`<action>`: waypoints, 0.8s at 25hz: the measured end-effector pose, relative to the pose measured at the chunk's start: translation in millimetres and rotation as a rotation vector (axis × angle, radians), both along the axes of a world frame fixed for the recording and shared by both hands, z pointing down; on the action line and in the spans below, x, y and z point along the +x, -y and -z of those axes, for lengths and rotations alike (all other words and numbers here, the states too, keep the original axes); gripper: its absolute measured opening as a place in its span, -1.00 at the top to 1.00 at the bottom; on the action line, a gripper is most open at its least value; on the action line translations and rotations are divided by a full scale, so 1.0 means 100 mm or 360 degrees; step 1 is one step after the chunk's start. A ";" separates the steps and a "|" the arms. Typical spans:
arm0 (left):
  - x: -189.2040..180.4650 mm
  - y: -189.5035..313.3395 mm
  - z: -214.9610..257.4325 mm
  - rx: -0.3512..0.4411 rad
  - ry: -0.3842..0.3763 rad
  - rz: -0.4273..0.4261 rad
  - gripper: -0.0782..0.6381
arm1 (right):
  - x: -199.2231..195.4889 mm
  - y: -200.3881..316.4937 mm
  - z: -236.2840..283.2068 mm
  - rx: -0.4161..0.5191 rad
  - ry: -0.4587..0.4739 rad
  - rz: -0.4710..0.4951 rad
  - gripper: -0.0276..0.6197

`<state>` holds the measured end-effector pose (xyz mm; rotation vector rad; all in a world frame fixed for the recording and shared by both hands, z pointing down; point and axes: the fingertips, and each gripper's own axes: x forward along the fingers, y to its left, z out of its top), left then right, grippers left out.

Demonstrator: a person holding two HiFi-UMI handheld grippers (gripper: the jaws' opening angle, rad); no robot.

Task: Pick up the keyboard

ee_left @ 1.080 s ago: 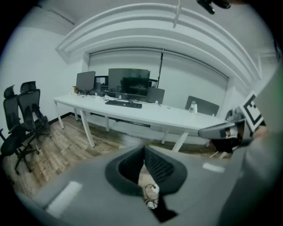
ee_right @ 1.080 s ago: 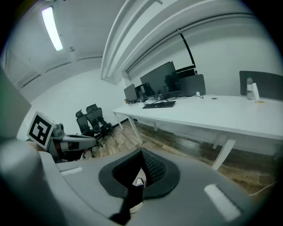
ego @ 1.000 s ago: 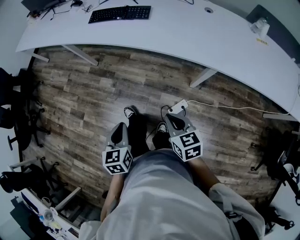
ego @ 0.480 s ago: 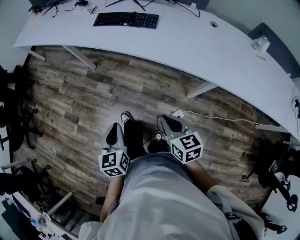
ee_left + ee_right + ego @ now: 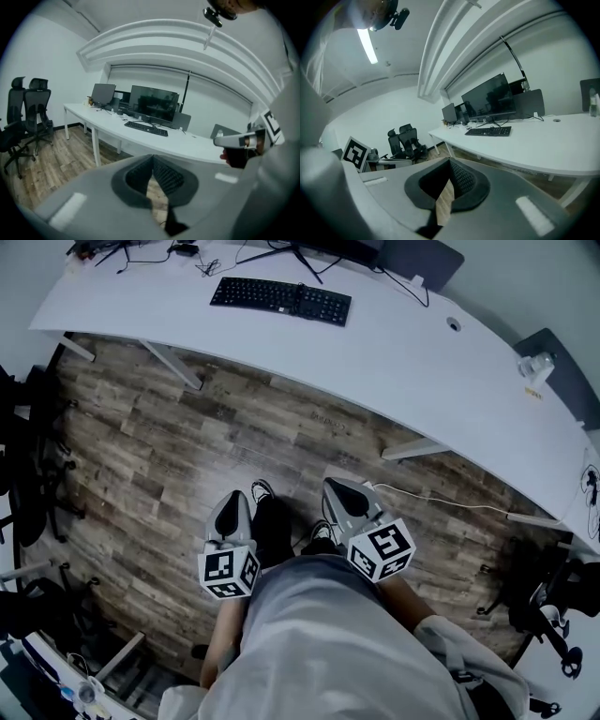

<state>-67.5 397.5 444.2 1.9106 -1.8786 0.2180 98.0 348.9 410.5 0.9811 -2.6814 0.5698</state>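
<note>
Since the last frame the keyboard point(image 5: 281, 301) has drifted right and nearer in your head view. It lies flat on the desk point(image 5: 422, 352), well apart from both grippers. Left gripper point(image 5: 234, 498) and right gripper point(image 5: 333, 488) are clenched on nothing, held low at your waist above the wood floor point(image 5: 187, 427).

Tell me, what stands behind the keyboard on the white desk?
A dark monitor on its stand, right behind the keyboard. The screen covers whatever lies on the desk behind it.
</note>
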 end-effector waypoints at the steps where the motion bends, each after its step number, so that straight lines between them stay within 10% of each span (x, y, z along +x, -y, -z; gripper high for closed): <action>1: -0.11 0.07 0.01 0.0001 -0.0008 0.0000 0.78 | -0.11 0.08 0.01 -0.0004 -0.0002 -0.0005 0.92; 20: -1.89 1.19 0.79 0.0309 -0.0109 0.0059 0.78 | -1.78 1.16 0.54 0.0128 -0.0090 0.0105 0.92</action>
